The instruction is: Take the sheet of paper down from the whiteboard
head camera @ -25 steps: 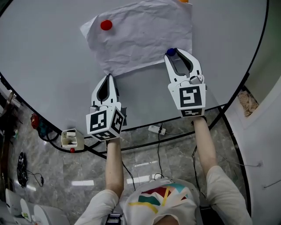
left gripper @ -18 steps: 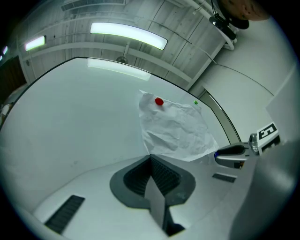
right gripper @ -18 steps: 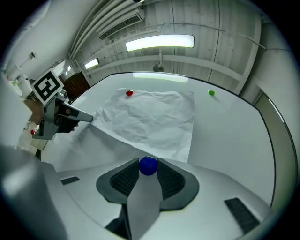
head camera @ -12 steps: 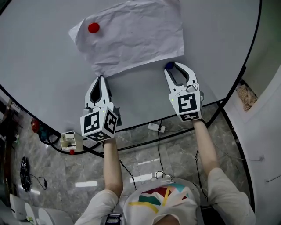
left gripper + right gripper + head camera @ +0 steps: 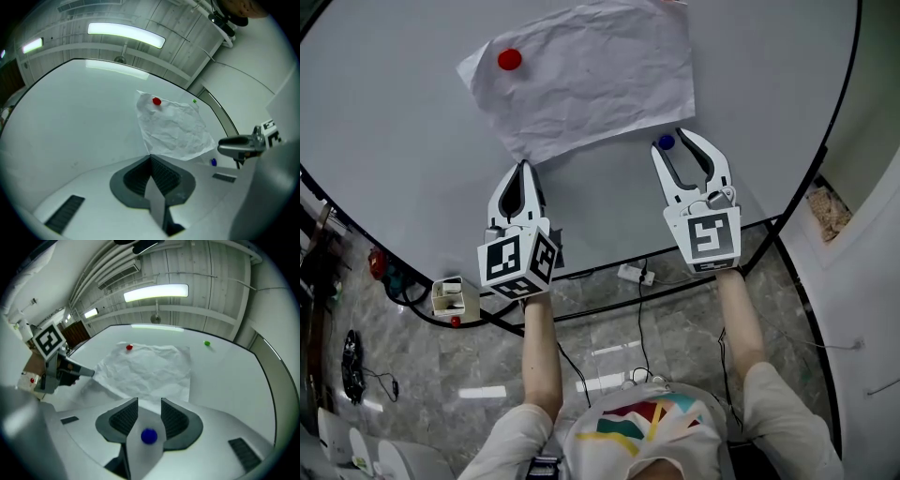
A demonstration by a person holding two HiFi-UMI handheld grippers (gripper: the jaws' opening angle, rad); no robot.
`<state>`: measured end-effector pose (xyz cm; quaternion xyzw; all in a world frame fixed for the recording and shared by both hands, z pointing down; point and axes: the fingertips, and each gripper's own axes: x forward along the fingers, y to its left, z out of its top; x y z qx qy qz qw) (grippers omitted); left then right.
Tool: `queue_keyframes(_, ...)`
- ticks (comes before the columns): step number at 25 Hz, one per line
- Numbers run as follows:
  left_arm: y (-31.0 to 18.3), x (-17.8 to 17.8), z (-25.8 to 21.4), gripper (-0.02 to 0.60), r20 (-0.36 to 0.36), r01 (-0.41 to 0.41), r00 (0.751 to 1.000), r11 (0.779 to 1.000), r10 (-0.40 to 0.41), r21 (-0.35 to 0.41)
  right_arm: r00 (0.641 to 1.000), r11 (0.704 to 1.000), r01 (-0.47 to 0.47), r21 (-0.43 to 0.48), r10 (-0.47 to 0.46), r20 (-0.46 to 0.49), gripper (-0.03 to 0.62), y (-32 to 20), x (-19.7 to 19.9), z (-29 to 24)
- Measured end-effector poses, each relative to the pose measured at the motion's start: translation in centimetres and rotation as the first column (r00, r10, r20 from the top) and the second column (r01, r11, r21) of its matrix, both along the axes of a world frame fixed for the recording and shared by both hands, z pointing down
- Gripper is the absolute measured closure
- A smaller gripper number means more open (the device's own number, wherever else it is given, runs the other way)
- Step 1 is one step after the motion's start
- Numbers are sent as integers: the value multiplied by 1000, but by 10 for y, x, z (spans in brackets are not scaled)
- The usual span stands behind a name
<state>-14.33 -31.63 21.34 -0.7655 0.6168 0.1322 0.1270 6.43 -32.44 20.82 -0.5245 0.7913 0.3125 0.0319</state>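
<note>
On the whiteboard, the sheet of paper is pinned by a red magnet. Just under its lower edge, the left gripper is closed on nothing. The right gripper is held apart around a blue magnet.

White plastic left gripper: tapered shell, dark grey ribbed pads. White plastic right gripper: same build, pads alike. Each carries white cube with black square markers. Person wears white T-shirt with red, yellow and teal block print; white sleeves end near elbows.
</note>
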Motion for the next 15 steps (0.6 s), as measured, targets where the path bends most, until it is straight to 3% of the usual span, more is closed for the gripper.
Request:
queue_keyframes(4, 0, 0, -1, 537, 2, -6, 1000, 1000, 6, 6, 984, 988, 115, 108, -98, -150, 457, 31, -58, -66)
queue_keyframes(9, 6, -2, -1, 537, 18, 3, 1000, 1000, -4, 11, 943, 964, 158, 213, -83, -322, 457, 40, -140, -133)
queue_keyframes(15, 9, -3, -7, 537, 13, -4, 1000, 1000, 4, 7, 911, 968, 142, 208, -45, -409, 457, 22, -181, -162)
